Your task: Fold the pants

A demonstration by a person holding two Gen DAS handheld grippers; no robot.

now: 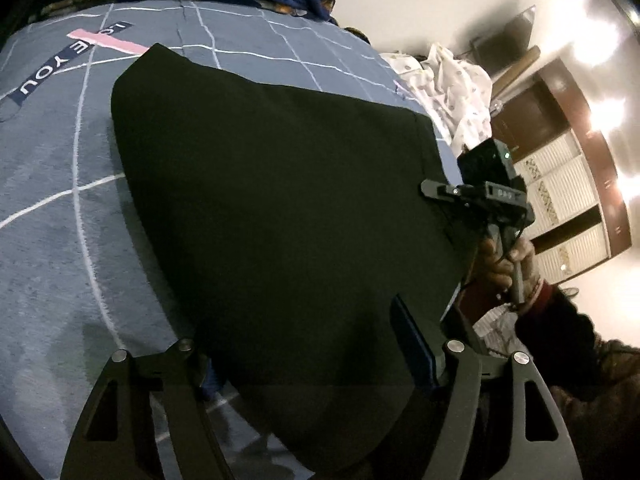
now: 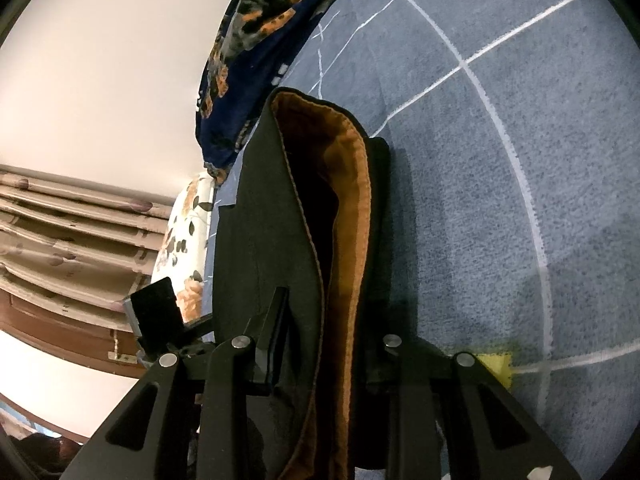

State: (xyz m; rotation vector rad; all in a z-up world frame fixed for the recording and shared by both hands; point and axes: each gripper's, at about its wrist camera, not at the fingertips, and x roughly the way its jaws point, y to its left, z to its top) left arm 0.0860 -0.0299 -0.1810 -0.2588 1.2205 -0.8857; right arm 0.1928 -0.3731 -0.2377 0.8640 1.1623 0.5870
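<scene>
The black pants (image 1: 272,200) lie folded in a wide dark slab on the blue-grey checked bedsheet (image 1: 52,208). My left gripper (image 1: 304,340) stands over their near end, its jaws wide, with cloth lying between the fingers and neither pad (image 1: 412,344) pressing it. At the pants' right edge a hand holds my right gripper (image 1: 438,192). In the right wrist view the right gripper (image 2: 332,320) is shut on a doubled edge of the pants (image 2: 272,240), whose orange inner lining (image 2: 352,220) shows.
A dark blue floral blanket (image 2: 260,40) is heaped at the far end of the bed. White patterned cloth (image 1: 452,80) lies past the right edge, a floral pillow (image 2: 188,232) beside the curtain (image 2: 60,232). A yellow patch (image 2: 496,360) marks the sheet.
</scene>
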